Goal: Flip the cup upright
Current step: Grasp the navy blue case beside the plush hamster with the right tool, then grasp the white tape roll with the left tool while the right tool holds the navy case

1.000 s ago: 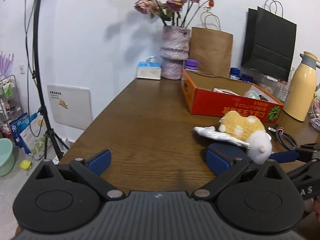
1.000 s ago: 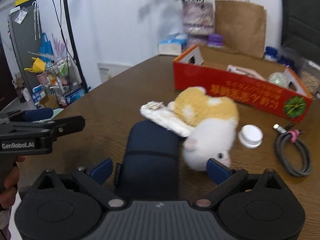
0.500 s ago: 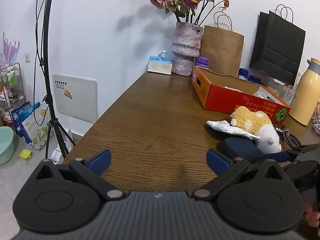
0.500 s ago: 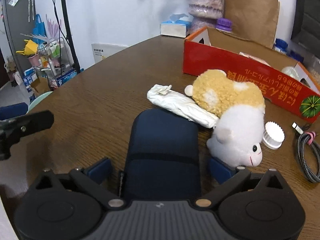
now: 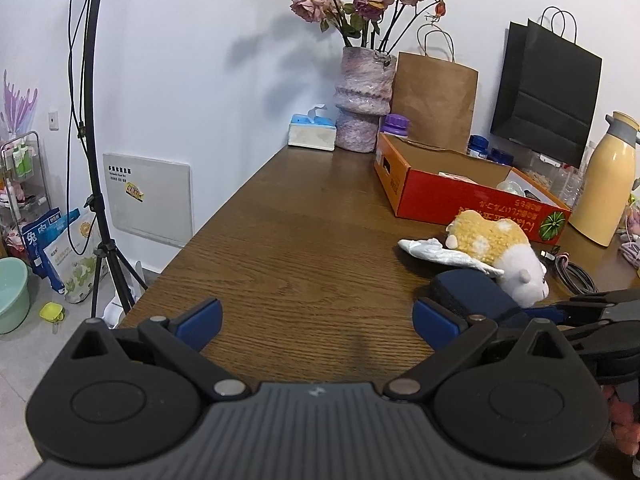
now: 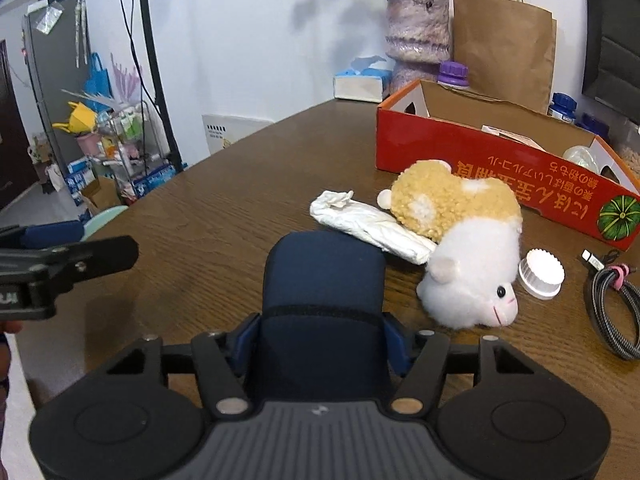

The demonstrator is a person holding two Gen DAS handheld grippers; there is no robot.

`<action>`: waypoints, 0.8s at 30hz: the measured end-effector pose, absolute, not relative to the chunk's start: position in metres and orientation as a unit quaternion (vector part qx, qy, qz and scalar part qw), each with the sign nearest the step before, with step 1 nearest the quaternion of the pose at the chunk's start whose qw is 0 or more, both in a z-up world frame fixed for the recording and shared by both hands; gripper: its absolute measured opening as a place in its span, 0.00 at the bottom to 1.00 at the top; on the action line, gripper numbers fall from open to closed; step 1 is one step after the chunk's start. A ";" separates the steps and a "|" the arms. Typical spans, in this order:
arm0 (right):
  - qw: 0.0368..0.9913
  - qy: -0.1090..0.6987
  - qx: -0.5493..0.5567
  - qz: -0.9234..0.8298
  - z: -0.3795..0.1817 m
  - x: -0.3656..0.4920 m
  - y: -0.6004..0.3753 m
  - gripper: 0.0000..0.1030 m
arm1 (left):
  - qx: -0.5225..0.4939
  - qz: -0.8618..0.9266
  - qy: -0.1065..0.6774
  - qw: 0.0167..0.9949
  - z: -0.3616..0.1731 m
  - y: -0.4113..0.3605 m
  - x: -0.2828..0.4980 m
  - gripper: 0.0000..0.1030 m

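Observation:
A dark blue cup (image 6: pixel 324 280) lies on its side on the brown wooden table (image 6: pixel 208 216), just in front of a plush hamster. My right gripper (image 6: pixel 320 340) straddles its near end; the jaws are closing, with the cup between them and both blue pads (image 6: pixel 244 338) against its sides. In the left wrist view the same cup (image 5: pixel 468 296) lies at the right, with a right-gripper finger (image 5: pixel 580 304) alongside it. To the left of the cup my left gripper (image 5: pixel 318 320) stands open over bare wood, holding nothing; its finger (image 6: pixel 80 258) shows at the right wrist view's left edge.
A yellow-white plush hamster (image 6: pixel 460 240) and a crumpled white wrapper (image 6: pixel 372 228) touch the cup's far end. A white lid (image 6: pixel 540 274) and a coiled cable (image 6: pixel 612 304) lie to the right. Behind stand a red box (image 6: pixel 500 168), vase (image 5: pixel 364 104), paper bags and a thermos (image 5: pixel 608 192).
The right gripper's jaws have come in from wide open onto the cup's sides, and the gripper sits further over the cup. The left gripper stays open in about the same place.

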State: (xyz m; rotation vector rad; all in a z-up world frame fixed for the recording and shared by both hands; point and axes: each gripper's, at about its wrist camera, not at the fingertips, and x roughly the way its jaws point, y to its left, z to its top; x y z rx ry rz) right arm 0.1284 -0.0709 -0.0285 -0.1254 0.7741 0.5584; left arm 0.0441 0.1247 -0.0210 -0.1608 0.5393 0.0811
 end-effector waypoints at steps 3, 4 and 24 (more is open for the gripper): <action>0.892 0.358 -0.051 0.270 -0.024 0.124 -0.078 0.60 | -0.077 0.040 0.266 0.960 -0.019 0.120 0.043 1.00; 0.895 0.352 -0.048 0.271 -0.022 0.123 -0.079 0.60 | -0.076 0.040 0.266 0.960 -0.018 0.119 0.042 1.00; 0.935 0.252 -0.014 0.248 0.019 0.092 -0.143 0.60 | -0.063 0.007 0.269 0.961 -0.007 0.068 0.036 1.00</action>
